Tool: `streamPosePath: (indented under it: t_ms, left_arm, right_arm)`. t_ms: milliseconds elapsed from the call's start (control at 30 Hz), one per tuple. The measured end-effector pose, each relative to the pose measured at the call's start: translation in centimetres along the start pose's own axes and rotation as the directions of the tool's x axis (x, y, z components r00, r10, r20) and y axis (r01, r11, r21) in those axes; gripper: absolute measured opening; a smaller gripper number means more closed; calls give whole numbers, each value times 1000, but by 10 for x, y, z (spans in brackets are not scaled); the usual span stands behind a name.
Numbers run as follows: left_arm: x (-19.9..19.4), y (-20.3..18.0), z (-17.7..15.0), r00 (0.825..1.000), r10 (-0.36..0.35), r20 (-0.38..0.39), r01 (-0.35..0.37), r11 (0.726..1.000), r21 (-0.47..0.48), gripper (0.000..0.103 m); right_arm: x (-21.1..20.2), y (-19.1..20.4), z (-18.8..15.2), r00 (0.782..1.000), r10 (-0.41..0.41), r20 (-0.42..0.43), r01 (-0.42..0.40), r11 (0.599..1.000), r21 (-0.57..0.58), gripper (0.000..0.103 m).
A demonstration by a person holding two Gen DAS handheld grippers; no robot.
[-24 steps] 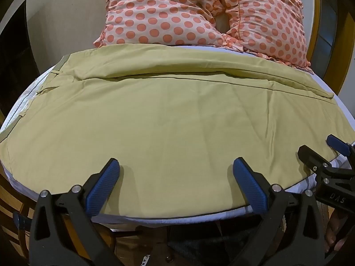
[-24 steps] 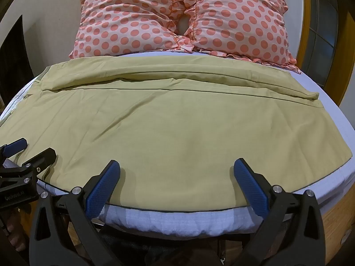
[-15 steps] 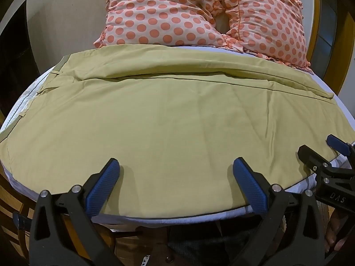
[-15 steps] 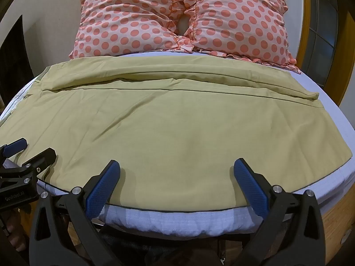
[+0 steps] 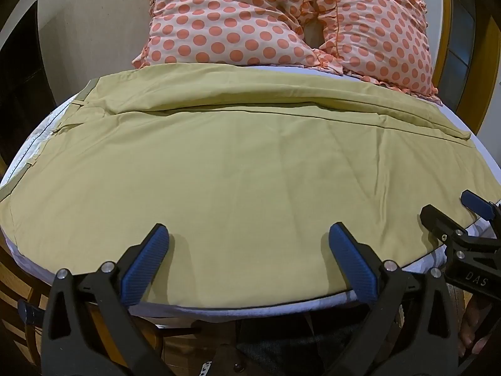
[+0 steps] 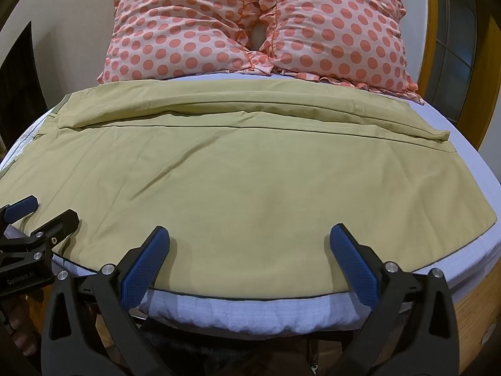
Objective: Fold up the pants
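Note:
The olive-yellow pants (image 5: 238, 169) lie spread flat across the bed, waistband at the left, leg ends at the right; they also fill the right wrist view (image 6: 238, 181). A fold runs along their far side. My left gripper (image 5: 249, 260) is open and empty, fingers wide apart just above the pants' near edge. My right gripper (image 6: 250, 260) is open and empty over the near edge too, further right. The right gripper also shows at the right edge of the left wrist view (image 5: 451, 210). The left gripper shows at the left edge of the right wrist view (image 6: 40, 213).
The pants lie on a bed with a white sheet (image 6: 238, 310). Two pink pillows with orange dots (image 5: 281, 18) lean at the head of the bed behind the pants (image 6: 256, 25). A wooden bed frame (image 6: 476, 294) runs along the right side.

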State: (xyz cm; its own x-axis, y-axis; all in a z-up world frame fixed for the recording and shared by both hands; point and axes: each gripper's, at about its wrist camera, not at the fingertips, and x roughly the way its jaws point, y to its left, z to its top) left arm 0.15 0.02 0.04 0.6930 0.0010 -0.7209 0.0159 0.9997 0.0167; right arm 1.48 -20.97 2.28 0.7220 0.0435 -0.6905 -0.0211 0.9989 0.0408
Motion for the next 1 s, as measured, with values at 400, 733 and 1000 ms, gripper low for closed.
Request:
streamPosePath:
  t_ms: [400, 733, 1000]
  left_arm:
    - [-1, 0, -1, 1000, 1, 7, -1, 1000, 1, 101]
    - [0, -1, 0, 1000, 1, 10, -1, 1000, 0, 101]
    - [-1, -1, -1, 1000, 2, 12, -2, 1000, 0, 101]
  right_arm:
    - [0, 0, 0, 1000, 0, 1, 0, 1000, 0, 102]
    - [0, 0, 0, 1000, 0, 1, 0, 1000, 0, 102]
    - [0, 0, 0, 1000, 0, 2, 0, 1000, 0, 102]
